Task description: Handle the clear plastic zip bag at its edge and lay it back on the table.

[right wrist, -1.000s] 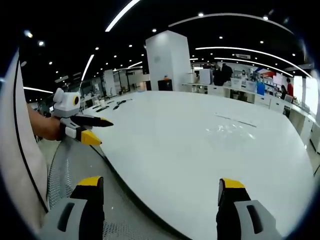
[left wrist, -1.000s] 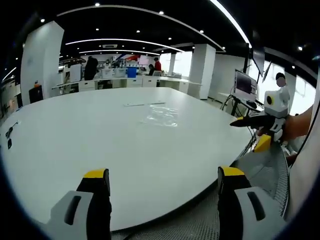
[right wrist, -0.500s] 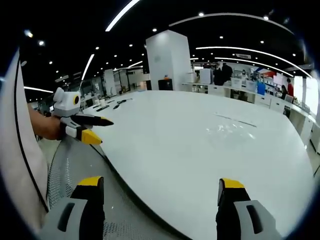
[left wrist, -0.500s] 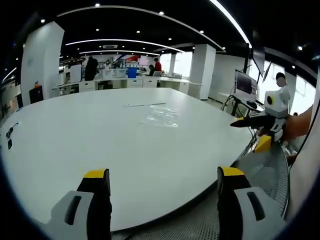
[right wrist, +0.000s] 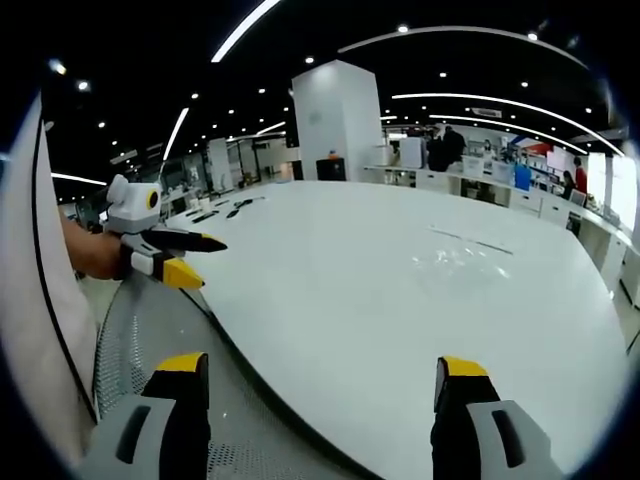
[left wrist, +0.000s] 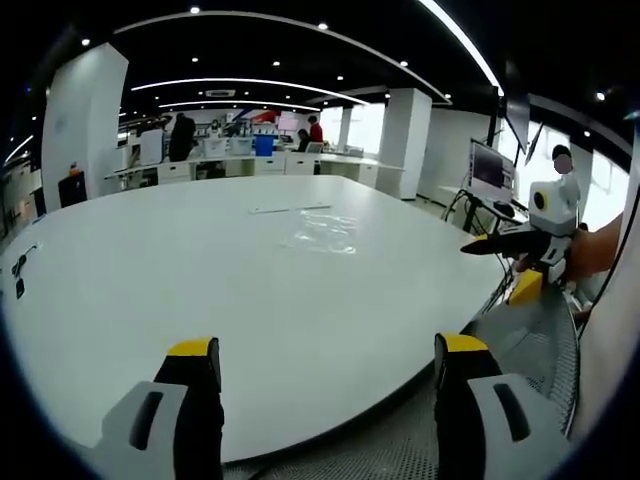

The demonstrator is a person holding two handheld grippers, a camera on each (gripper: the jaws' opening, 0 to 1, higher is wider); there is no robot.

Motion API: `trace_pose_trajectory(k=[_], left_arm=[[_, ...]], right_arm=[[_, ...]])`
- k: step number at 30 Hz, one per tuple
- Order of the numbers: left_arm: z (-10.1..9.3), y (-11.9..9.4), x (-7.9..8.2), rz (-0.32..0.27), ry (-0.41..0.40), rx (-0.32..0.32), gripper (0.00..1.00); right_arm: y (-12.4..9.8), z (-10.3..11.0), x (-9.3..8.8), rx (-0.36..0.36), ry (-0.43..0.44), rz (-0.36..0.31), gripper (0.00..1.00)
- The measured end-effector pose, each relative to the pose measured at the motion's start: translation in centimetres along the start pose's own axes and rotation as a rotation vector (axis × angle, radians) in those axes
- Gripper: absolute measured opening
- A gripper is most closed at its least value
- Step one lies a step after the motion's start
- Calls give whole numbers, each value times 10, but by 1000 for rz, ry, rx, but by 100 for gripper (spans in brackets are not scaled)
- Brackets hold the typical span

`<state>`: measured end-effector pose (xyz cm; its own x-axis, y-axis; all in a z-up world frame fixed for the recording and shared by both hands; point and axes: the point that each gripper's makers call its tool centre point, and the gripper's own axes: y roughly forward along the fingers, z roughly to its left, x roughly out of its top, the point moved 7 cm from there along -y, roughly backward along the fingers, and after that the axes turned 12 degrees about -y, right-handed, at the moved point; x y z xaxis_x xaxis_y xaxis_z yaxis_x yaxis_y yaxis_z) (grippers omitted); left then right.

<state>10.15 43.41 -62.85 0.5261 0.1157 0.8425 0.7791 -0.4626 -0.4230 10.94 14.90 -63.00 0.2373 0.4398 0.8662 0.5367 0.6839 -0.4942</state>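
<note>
At the centre of the left gripper view, the clear bag (left wrist: 323, 232) lies flat on the white tabletop (left wrist: 200, 280), well beyond both grippers. The left gripper (left wrist: 325, 385) and the right gripper (right wrist: 322, 395) each show fingers spread wide, holding nothing.

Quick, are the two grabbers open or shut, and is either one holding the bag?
Left gripper: open, holding nothing.
Right gripper: open, holding nothing.
The clear plastic zip bag lies on the white table.

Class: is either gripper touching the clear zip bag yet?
Apart. The left gripper view shows bare table between the left gripper and the zip bag.
</note>
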Motion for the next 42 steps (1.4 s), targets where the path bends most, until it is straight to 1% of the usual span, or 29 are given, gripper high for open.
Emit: trace_pose_trajectory(k=[11, 23, 29, 42], left_arm=[[-3, -1, 0, 4, 2, -2, 87], [3, 1, -5, 14, 7, -7, 86], [4, 1, -5, 17, 16, -9, 86], [4, 0, -4, 11, 13, -7, 85]], right_arm=[[0, 3, 2, 6, -5, 3, 93], [0, 2, 1, 4, -8, 4, 93], [1, 2, -2, 10, -19, 19, 91], [1, 1, -4, 10, -21, 22, 91]])
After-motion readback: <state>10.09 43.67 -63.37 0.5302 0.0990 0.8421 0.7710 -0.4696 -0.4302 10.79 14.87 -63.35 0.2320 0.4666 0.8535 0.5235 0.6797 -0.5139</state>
